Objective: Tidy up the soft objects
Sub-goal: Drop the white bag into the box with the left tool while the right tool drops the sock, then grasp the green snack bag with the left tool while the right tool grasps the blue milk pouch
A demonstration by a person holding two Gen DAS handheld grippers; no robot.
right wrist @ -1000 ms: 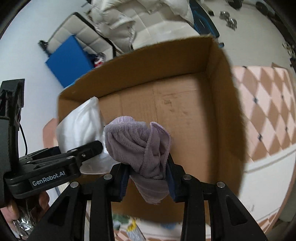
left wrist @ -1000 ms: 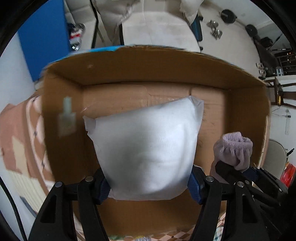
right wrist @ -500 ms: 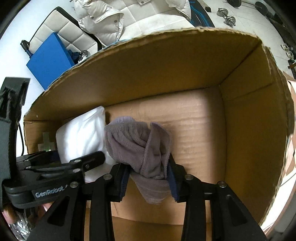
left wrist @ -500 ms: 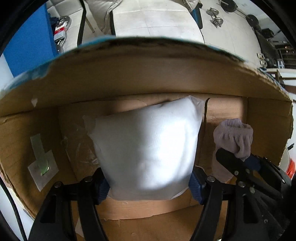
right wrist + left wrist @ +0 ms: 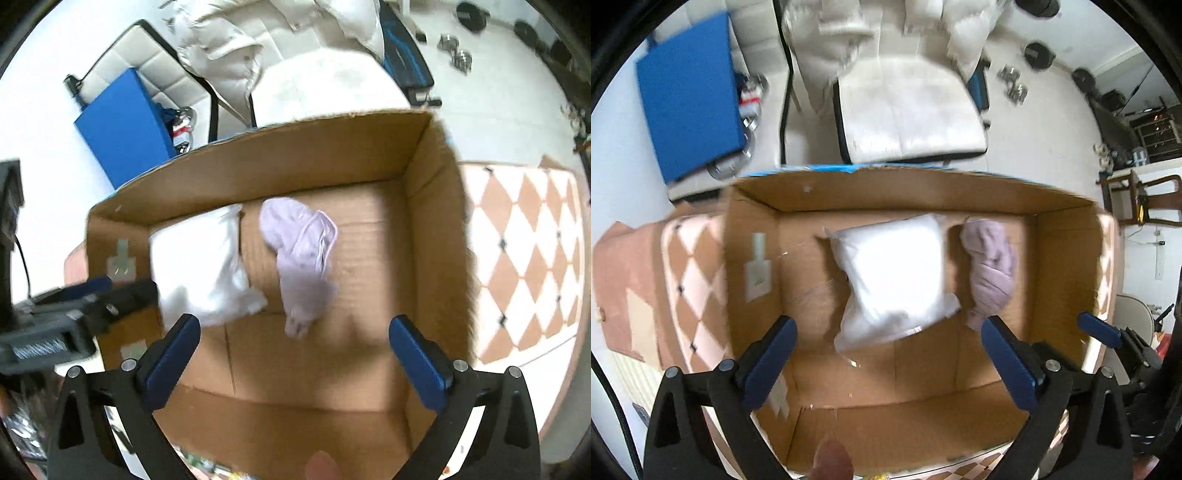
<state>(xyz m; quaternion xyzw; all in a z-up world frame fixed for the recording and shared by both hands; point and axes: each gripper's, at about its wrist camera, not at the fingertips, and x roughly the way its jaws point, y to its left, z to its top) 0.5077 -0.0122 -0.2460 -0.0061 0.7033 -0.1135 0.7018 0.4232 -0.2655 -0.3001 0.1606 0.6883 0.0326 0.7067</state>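
White pillow (image 5: 892,275), lilac cloth (image 5: 991,266).

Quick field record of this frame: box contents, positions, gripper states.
container: cardboard box, open top
item 1: white pillow, on box floor, left of the cloth
item 2: purple cloth, bunched, on box floor
contact between items: cannot tell
left gripper: open, empty, above the box
right gripper: open, empty, above the box
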